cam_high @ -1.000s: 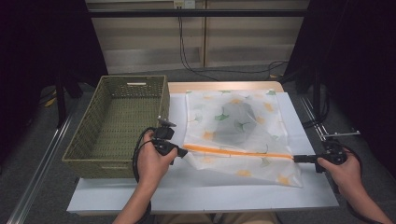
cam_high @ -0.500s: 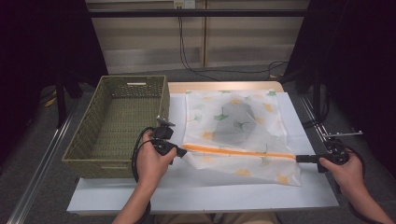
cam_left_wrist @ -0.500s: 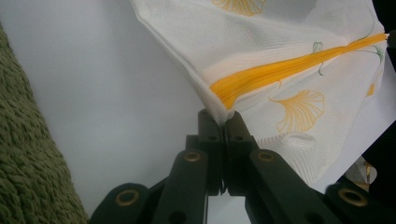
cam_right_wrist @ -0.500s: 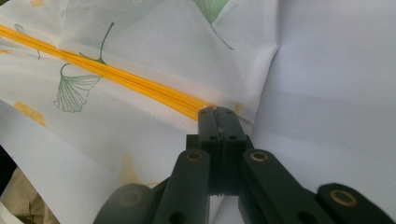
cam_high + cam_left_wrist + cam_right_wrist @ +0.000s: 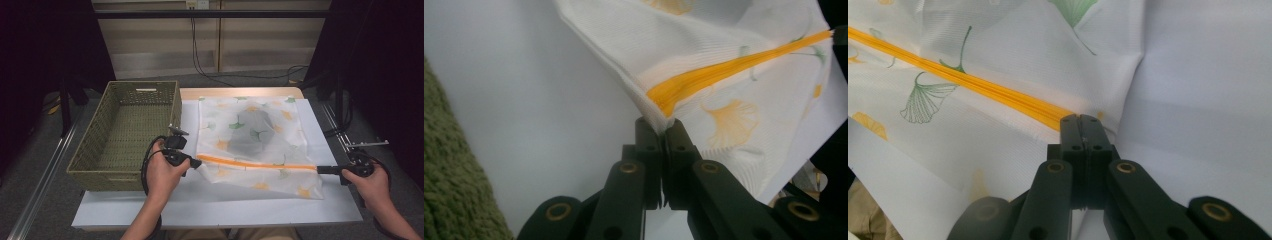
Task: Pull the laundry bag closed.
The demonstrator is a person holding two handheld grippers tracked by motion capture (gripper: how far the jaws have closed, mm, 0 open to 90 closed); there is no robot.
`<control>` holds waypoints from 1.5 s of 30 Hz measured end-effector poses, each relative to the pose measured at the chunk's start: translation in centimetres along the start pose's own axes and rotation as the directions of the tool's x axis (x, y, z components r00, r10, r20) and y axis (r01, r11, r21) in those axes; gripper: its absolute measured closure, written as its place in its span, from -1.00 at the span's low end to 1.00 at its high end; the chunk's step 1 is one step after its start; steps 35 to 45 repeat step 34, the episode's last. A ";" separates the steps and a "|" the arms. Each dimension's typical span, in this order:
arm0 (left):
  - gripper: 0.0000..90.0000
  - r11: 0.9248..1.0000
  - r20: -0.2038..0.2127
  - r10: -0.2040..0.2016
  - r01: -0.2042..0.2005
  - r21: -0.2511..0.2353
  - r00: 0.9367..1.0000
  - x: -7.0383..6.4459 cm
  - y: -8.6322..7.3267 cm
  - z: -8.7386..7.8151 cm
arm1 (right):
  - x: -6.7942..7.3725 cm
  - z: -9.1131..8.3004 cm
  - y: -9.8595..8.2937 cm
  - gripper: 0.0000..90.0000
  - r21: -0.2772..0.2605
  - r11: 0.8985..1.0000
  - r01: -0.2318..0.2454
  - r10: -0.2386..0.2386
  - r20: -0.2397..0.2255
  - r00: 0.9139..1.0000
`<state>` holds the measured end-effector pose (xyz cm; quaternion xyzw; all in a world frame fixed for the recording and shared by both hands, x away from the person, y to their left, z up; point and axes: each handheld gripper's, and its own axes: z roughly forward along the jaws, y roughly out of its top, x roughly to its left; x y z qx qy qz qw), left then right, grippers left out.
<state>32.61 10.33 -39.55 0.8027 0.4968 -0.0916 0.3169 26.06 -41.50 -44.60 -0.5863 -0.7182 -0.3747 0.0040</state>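
Wicker basket (image 5: 125, 135), far left: nothing inside, bag not yet placed. Left gripper (image 5: 194, 163), jaws pinched on the near-left corner of the leaf-print mesh bag (image 5: 255, 142), flat on the white table (image 5: 220, 210), orange band (image 5: 257, 164) stretched taut. Right gripper (image 5: 321, 169), jaws clamped on the band's right end; 2 ends secured, lift and transfer judged outstanding.

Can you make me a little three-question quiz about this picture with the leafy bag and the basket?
1. True or false: both grippers pinch the orange strip of the leaf-print bag.
2. The green basket lies nearest which gripper? A. left gripper B. right gripper
3. What colour are the leaves printed near the right gripper's jaws?

Key: 1 true; 2 A; 3 green.
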 end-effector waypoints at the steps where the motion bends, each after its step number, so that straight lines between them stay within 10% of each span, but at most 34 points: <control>1: 0.86 1.000 0.001 -0.001 0.001 -0.003 1.000 -0.1 0.0 -0.2 | 0.1 0.0 0.0 1.00 -0.001 1.000 0.007 -0.007 0.004 1.000; 16: -0.13 0.996 0.002 0.057 -0.057 -0.065 0.998 -0.6 0.3 -0.9 | 1.3 0.2 0.1 1.00 -0.002 0.998 0.059 -0.058 0.052 0.997; 23: -0.53 0.990 -0.003 0.112 -0.112 -0.088 0.994 -1.0 0.5 -0.3 | 1.8 -0.2 0.5 0.46 -0.052 0.993 0.107 -0.103 0.086 0.991; 32: -0.74 0.984 -0.006 0.143 -0.143 -0.107 0.990 -0.9 0.6 0.1 | 2.7 0.6 0.8 -0.31 -0.092 0.985 0.144 -0.137 0.079 0.987; 45: -0.74 0.984 -0.005 0.145 -0.145 -0.101 0.989 -0.9 0.6 0.2 | 2.9 0.7 0.9 -0.33 -0.096 0.983 0.158 -0.151 0.081 0.985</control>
